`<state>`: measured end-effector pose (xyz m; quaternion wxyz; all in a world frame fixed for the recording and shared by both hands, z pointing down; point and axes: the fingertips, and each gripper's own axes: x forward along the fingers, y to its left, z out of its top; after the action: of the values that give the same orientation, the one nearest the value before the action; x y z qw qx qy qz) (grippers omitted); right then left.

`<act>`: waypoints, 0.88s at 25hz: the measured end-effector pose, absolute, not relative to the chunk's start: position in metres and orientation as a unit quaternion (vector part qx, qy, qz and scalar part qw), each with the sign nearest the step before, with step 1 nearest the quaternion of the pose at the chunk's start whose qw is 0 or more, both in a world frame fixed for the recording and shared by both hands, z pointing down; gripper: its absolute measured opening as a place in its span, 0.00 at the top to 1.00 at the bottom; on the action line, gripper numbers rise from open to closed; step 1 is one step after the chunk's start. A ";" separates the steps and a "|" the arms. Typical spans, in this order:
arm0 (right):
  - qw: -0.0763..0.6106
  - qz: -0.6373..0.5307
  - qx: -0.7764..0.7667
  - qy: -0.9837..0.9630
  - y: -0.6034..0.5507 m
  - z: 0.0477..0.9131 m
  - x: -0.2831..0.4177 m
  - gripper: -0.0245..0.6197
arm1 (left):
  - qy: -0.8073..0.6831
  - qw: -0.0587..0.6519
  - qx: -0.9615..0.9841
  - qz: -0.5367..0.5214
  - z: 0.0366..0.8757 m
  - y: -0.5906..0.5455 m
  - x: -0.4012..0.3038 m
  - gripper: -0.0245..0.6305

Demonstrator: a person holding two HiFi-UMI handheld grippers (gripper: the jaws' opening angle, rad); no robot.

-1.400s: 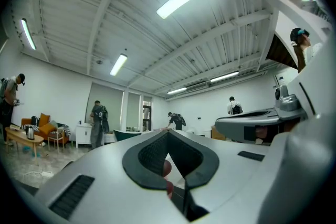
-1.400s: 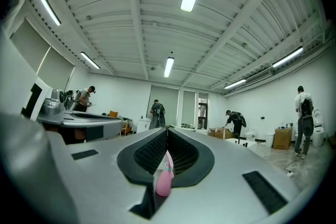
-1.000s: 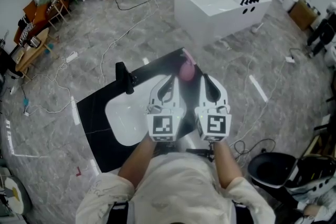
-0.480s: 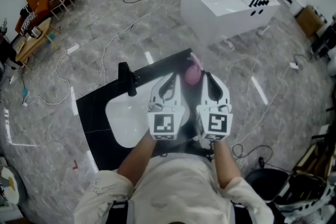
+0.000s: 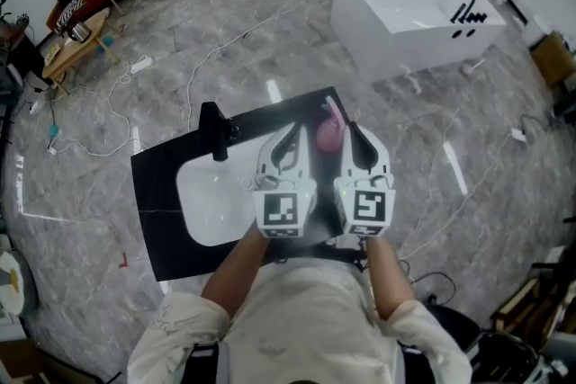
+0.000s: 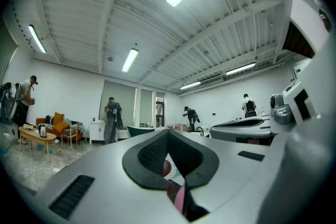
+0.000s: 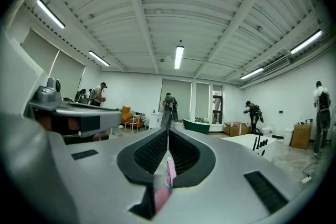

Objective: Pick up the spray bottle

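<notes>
**Pink spray bottle stands between your two gripper tips**

You hold both grippers level and side by side over a glossy black worktop [image 5: 162,193]. An oval white sink basin [image 5: 211,202] is sunk into it, and a matt black tap [image 5: 212,132] rises at the basin's far left rim.

The pink plastic spray bottle [image 5: 326,136] is on the worktop near its far right corner. It sits between the two gripper tips and pokes out just ahead of them. From above you cannot tell whether either gripper touches it. Any label on it is too small to read.

Your left gripper [image 5: 294,132] lies just left of the bottle. Its fingers [image 6: 152,155] are pressed together at the tips and pinch nothing. A sliver of pink shows through the gap below the tips.

Your right gripper [image 5: 353,132] lies just right of the bottle. Its fingers [image 7: 152,152] are also pressed together at the tips. A pink strip of the bottle shows in the slot beneath them, not clamped.

The cube [image 5: 282,216] at the back of each gripper turns a black-and-white square marker upward, the only print that can be made out.

Beyond the worktop, a white freestanding bathtub [image 5: 405,9] stands on the grey marble-look floor [image 5: 81,220]. White cables [image 5: 207,58] trail across the floor.
</notes>
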<state>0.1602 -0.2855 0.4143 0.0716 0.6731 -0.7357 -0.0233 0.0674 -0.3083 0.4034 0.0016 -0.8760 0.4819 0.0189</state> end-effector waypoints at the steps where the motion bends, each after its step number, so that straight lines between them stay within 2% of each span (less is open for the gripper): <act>1: 0.075 -0.021 0.667 -0.741 -0.289 0.417 0.161 0.95 | 0.487 0.005 -0.873 0.017 0.402 -0.309 0.069 0.96; 9: 0.097 -0.004 0.642 -0.760 -0.312 0.441 0.166 0.95 | 0.516 0.012 -0.857 0.008 0.401 -0.312 0.072 0.96; 22: 0.144 0.034 0.621 -0.769 -0.343 0.489 0.168 0.79 | 0.548 0.017 -0.836 0.000 0.402 -0.317 0.057 0.96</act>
<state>0.1678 -0.3428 0.4887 0.1441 0.6213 -0.7695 0.0337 0.0573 -0.3174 0.4021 0.0171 -0.8362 0.5482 0.0002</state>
